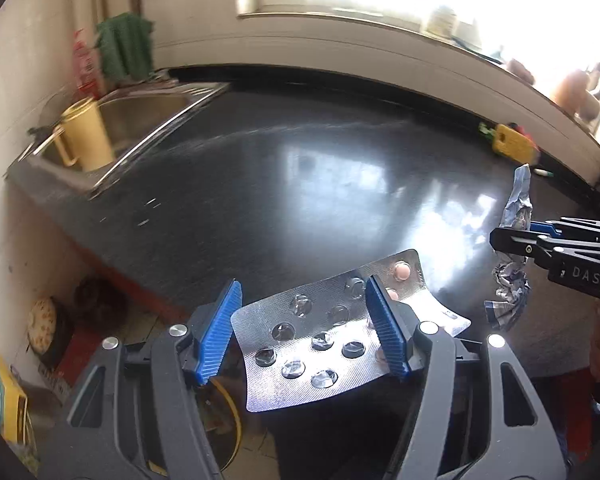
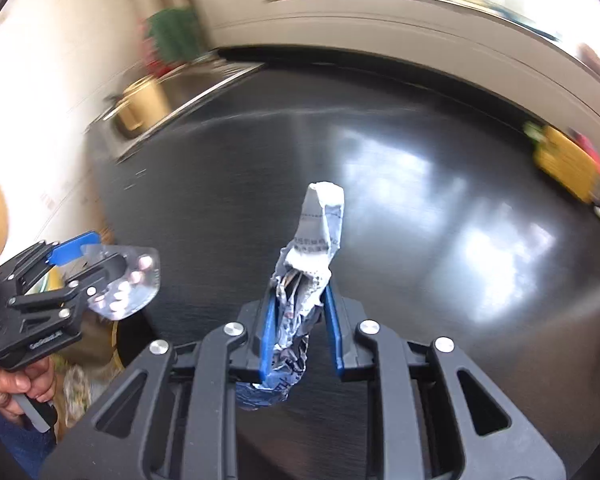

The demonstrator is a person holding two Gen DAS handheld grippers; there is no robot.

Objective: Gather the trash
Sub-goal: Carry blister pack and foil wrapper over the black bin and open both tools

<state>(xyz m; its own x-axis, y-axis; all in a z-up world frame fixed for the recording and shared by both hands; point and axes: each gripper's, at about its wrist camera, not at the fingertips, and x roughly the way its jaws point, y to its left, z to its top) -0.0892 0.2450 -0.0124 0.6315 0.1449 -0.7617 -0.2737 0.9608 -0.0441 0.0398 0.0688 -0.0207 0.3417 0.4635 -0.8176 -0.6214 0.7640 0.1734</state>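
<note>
Left claw (image 1: 304, 328): we are pinching the blister pack (image 1: 320, 336) by its edges, lifted off the counter (image 1: 300, 168) for carrying.
Right claw (image 2: 300, 320): we are clamping the crumpled wrapper (image 2: 304, 280) upright, clear of the counter.
Both pieces: we are keeping them apart, one per claw.

Yellow object (image 2: 568, 168) at the worktop's far right corner: smeared by motion, unidentifiable. Right tool (image 1: 516, 240) cut by the picture's edge. Window sill items washed out by glare.
</note>
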